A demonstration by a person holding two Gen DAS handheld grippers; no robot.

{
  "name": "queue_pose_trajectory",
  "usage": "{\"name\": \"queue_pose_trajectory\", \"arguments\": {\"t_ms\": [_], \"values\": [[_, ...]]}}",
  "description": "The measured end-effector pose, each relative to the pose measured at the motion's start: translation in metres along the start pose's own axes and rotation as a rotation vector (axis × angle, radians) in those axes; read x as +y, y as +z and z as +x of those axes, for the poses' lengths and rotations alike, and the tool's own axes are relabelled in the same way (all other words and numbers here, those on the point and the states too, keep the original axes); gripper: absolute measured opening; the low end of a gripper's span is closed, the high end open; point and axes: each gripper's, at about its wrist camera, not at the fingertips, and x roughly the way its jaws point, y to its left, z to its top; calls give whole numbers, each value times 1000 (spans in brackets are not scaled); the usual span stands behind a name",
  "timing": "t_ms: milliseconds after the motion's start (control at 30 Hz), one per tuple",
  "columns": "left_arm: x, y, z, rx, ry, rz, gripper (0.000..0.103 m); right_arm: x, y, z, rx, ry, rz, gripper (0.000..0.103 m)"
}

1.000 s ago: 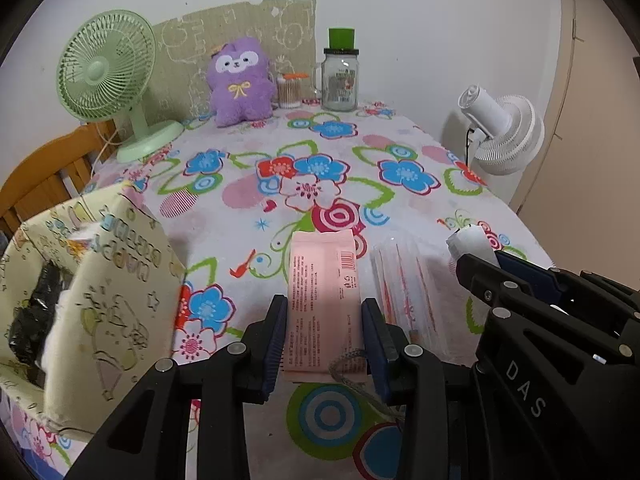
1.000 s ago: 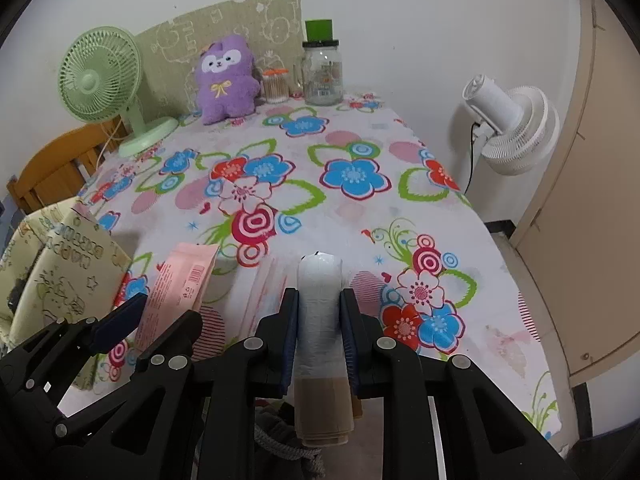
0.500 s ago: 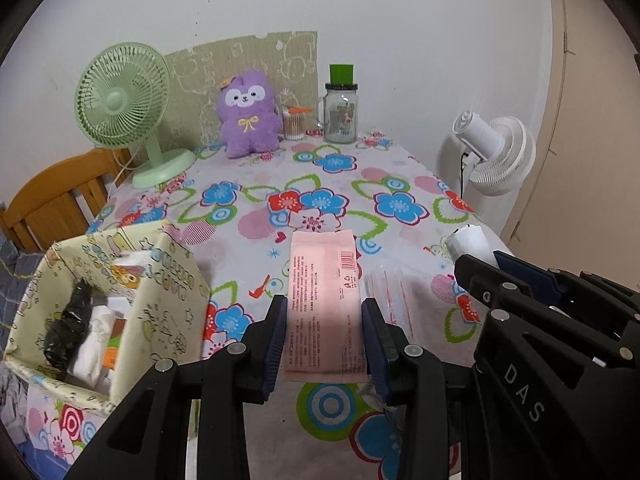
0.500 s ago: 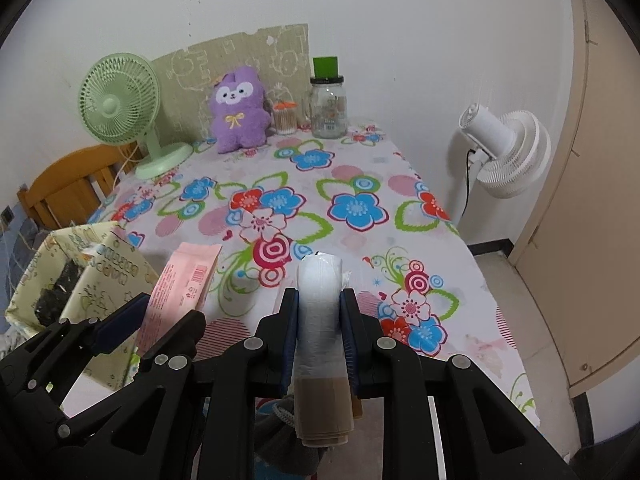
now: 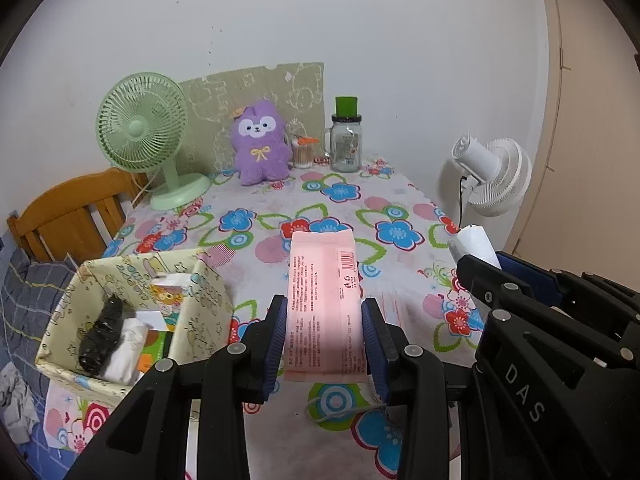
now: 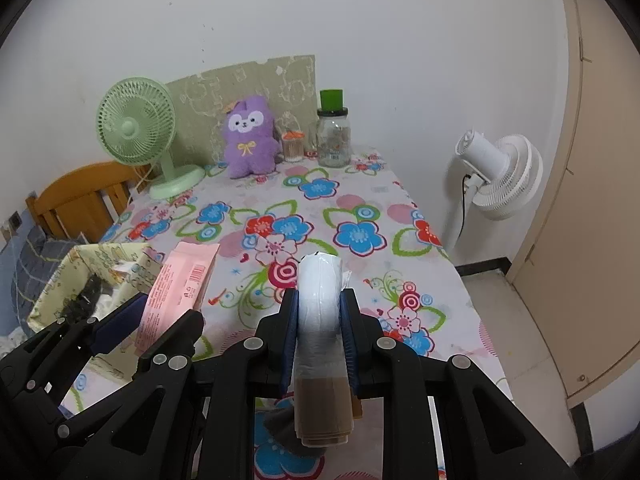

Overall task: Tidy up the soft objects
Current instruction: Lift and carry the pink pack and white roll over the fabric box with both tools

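My left gripper [image 5: 323,320] is shut on a flat pink packet [image 5: 322,292] and holds it above the flowered table. The packet also shows in the right wrist view [image 6: 176,288]. My right gripper [image 6: 319,320] is shut on a white plastic-wrapped roll [image 6: 320,312] with a brown rear end, also held above the table; its tip shows in the left wrist view [image 5: 472,242]. A pale yellow fabric storage box [image 5: 200,308] stands at the table's front left, left of both grippers, holding a black bundle [image 5: 100,332] and white soft items. A purple plush toy [image 5: 260,144] sits at the far end.
A green desk fan [image 5: 140,132], a patterned board, a glass jar with a green lid [image 5: 346,140] and a small toothpick jar stand along the far edge. A white floor fan [image 5: 492,176] stands right of the table. A wooden chair [image 5: 76,208] is at the left.
Both grippers have risen and drawn back from the table with the packet and the roll still held. The storage box's inside has come into fuller view.
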Motion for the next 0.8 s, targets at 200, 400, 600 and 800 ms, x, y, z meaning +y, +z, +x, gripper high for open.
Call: {"name": "queue_pose_trajectory", "arguments": {"t_ms": [200,400,600,800], "values": [[4,3,-15,-28,7,-6,38,4,4,-16,-27,7,-7,24],[7,6,-29,-51,18,-4,38,10,8,-28,-51,14,-10,24],[9,7,-43,-76,26,2,38,16,10,-40,-74,17,-15,24],[16,8,-49,-89,30,0,38,23,12,-47,-87,19,-22,24]]}}
